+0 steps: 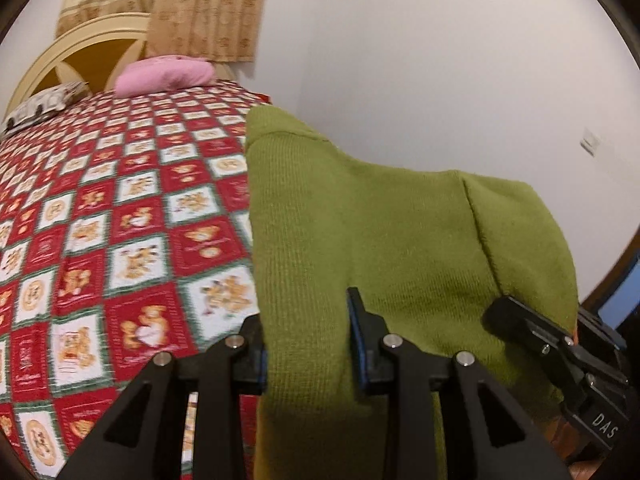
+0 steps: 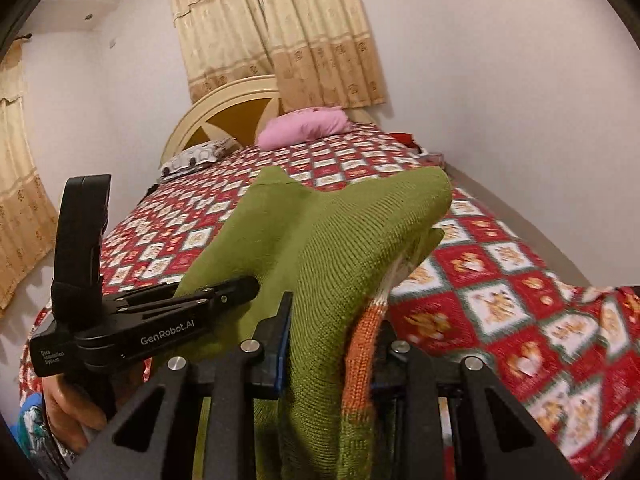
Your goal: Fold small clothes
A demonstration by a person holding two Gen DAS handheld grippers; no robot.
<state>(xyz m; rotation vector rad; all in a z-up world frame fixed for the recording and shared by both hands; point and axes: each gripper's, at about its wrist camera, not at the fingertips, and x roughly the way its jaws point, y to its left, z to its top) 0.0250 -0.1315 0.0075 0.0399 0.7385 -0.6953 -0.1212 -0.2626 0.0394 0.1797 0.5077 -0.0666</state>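
A small green knitted garment (image 1: 360,216) is held up above the bed between both grippers. My left gripper (image 1: 308,344) is shut on its left edge, with the cloth draped between and over the fingers. My right gripper (image 2: 332,344) is shut on the other edge, where an orange and white striped band (image 2: 360,344) shows. In the left wrist view the right gripper (image 1: 560,360) sits at the right, partly under the cloth. In the right wrist view the left gripper (image 2: 192,304) sits at the left, held by a hand.
The bed has a red, white and green teddy-bear quilt (image 1: 120,240). A pink pillow (image 2: 304,126) and a patterned pillow (image 2: 196,158) lie by the cream headboard (image 2: 224,108). A white wall (image 1: 440,60) runs along the bed's right side. Curtains (image 2: 280,28) hang behind.
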